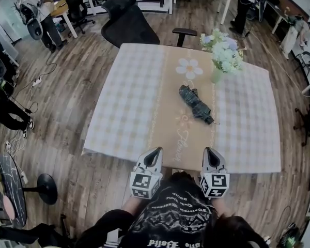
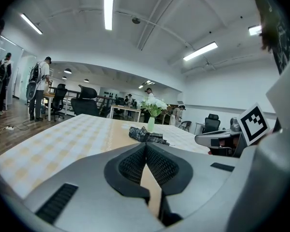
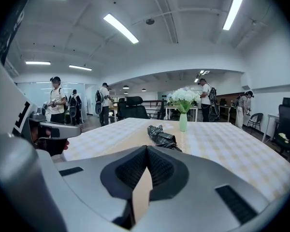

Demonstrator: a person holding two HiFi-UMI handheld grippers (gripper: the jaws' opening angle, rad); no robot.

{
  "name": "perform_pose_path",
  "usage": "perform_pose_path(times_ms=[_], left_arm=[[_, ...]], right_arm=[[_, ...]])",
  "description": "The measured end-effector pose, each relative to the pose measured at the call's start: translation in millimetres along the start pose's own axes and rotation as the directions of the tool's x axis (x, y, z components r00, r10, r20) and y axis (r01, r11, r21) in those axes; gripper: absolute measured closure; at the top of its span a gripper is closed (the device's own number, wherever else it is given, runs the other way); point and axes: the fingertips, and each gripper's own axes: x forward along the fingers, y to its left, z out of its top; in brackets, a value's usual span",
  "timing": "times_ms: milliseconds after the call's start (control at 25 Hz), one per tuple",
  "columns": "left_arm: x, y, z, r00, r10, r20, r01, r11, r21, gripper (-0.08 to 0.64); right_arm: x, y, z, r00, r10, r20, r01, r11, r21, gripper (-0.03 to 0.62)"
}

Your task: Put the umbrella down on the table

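A folded dark umbrella (image 1: 195, 104) lies on the checked tablecloth (image 1: 129, 107), a little right of centre, handle end toward me. It shows ahead in the left gripper view as the umbrella (image 2: 146, 135) and in the right gripper view as the umbrella (image 3: 161, 137). My left gripper (image 1: 155, 152) and right gripper (image 1: 210, 152) hover side by side at the table's near edge, well short of the umbrella. Both have their jaws closed tip to tip with nothing between them, as seen at the left gripper (image 2: 146, 146) and the right gripper (image 3: 146, 150).
A pale green vase of white flowers (image 1: 220, 56) stands just behind the umbrella. A black office chair (image 1: 128, 19) sits at the table's far side. People stand at desks in the background. The table (image 1: 248, 154) is surrounded by wooden floor.
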Motion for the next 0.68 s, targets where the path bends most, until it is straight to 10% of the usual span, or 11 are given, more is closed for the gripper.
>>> perform_pose_path(times_ms=[680], left_arm=[[9,1,6,1.0,0.001,0.021,-0.001,1.0,0.005,0.541]], right_arm=[[-1,-4,-10,1.0,-0.01,-0.023,0.01,1.0,0.02,0.586]])
